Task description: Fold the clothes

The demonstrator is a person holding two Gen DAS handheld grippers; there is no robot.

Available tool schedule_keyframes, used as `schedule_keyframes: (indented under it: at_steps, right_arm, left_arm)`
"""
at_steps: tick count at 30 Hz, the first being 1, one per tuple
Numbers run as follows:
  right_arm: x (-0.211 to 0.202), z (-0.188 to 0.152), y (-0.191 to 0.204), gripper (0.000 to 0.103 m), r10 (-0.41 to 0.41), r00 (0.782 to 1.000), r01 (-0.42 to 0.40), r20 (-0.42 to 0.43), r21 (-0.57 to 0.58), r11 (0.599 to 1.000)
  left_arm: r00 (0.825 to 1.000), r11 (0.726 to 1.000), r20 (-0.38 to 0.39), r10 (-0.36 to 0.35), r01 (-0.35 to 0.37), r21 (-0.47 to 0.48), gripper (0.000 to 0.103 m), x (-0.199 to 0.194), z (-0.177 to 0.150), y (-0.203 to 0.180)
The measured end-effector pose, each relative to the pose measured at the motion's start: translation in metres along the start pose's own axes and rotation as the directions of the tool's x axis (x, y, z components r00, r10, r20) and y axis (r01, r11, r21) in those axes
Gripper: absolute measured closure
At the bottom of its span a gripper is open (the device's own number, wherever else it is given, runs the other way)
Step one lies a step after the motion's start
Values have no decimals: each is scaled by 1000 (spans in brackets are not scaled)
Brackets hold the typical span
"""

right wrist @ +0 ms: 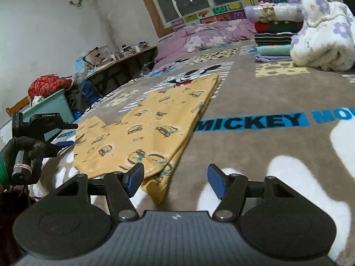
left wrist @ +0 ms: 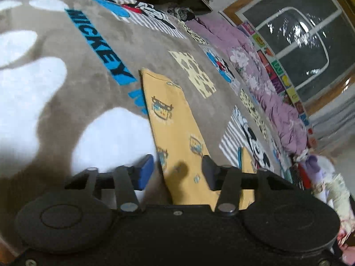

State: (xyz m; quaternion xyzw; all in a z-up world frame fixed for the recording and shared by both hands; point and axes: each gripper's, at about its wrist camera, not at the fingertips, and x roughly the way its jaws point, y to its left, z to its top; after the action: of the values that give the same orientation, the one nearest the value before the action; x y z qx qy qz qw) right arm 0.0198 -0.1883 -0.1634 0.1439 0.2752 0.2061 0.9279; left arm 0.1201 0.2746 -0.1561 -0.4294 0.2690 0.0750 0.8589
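Observation:
A yellow garment (left wrist: 175, 122) (right wrist: 150, 128) printed with small cartoon cars lies folded flat on the grey-brown Mickey blanket (left wrist: 155, 51) (right wrist: 255, 102) over the bed. In the left wrist view my left gripper (left wrist: 177, 169) hovers over the garment's near end, jaws apart, with the cloth lying flat beneath the gap. The right wrist view shows this left gripper (right wrist: 68, 135) at the garment's left edge, held by a gloved hand (right wrist: 22, 153). My right gripper (right wrist: 175, 179) is open at the garment's near corner, which lies beside the left pad (right wrist: 135, 177) without being pinched.
A purple floral quilt (right wrist: 210, 35) (left wrist: 266, 84) lies along the window side. A stack of folded clothes (right wrist: 273, 33) and a white flowered comforter (right wrist: 321, 37) sit at the far right. A cluttered low table (right wrist: 124, 59) and a teal bin (right wrist: 53, 108) stand off the bed's left edge.

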Motion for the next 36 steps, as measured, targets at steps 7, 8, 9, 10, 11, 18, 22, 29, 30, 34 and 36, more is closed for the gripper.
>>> schedule_keyframes:
  at_steps: [7,8,9,10,11,18,22,29,30,34,36]
  right_arm:
    - [1,-3,-4,39,-13,1000,13,-6,2,1000]
    - [1,-3,-6,39,-11,1000,11,-4,7,1000]
    - [1,-3,-7,39,-7,1000,7,1,12,1000]
    - [1,-3,-9,39,-4,1000,4,4,19,1000]
    - [0,-2,-10,39,-1,1000,0,8,25,1000]
    - [-2,-2,-23,39,22,999,-24,32,77,997]
    - [-4,-1,-33,39,30,998,-36,48,124,992]
    - [-6,2,-47,39,39,997,-52,72,183,982]
    - [-6,2,-48,39,42,996,-56,73,189,980]
    - [-6,2,-53,41,59,995,-75,80,219,973]
    - [-6,2,-55,42,64,994,-83,85,237,968]
  left_arm:
    - [998,999,54,-22,23,-25,99,11,7,1]
    - [997,999,65,-37,37,13,102,9,5,-8]
    - [995,996,84,-55,50,68,102,6,4,-20]
    - [992,991,98,-76,64,118,102,3,1,-33]
    - [989,983,106,-100,82,162,102,0,-2,-44]
    - [973,881,87,-212,151,448,103,-2,-46,-121]
    - [972,796,45,-229,161,583,103,5,-78,-154]
    - [971,615,-14,-240,164,771,103,13,-130,-191]
    - [970,581,-22,-241,162,797,103,13,-138,-196]
    - [967,455,-68,-244,176,873,103,15,-171,-210]
    - [966,391,-83,-245,177,903,103,15,-187,-216]
